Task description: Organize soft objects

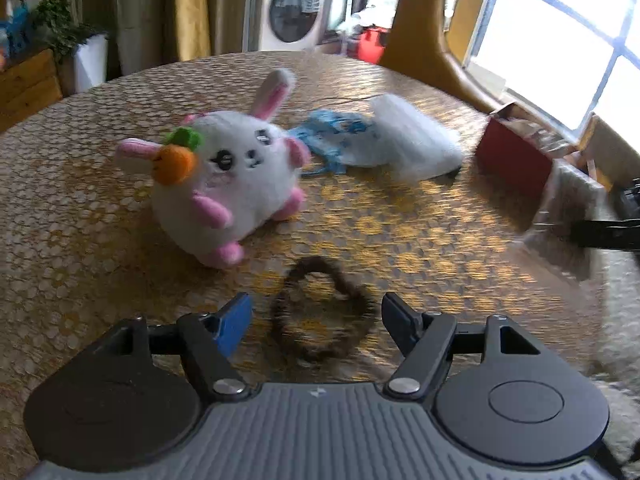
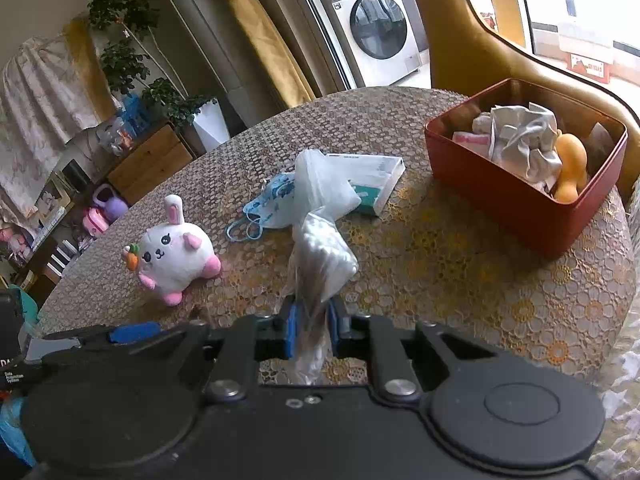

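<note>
Brown scrunchie lies between my spread left jaws.
My left claw (image 1: 316,312) stands open around the fuzzy brown hair scrunchie (image 1: 320,314), a limp ring flat on the table, gripped by neither pad.

1. The left gripper (image 1: 316,312) tilts downward toward the table, its jaws spread wide with nothing pressed between the pads.
2. The right gripper (image 2: 312,330) also slants downward, jaws drawn close and clamped on a clear plastic bag (image 2: 320,256).
</note>
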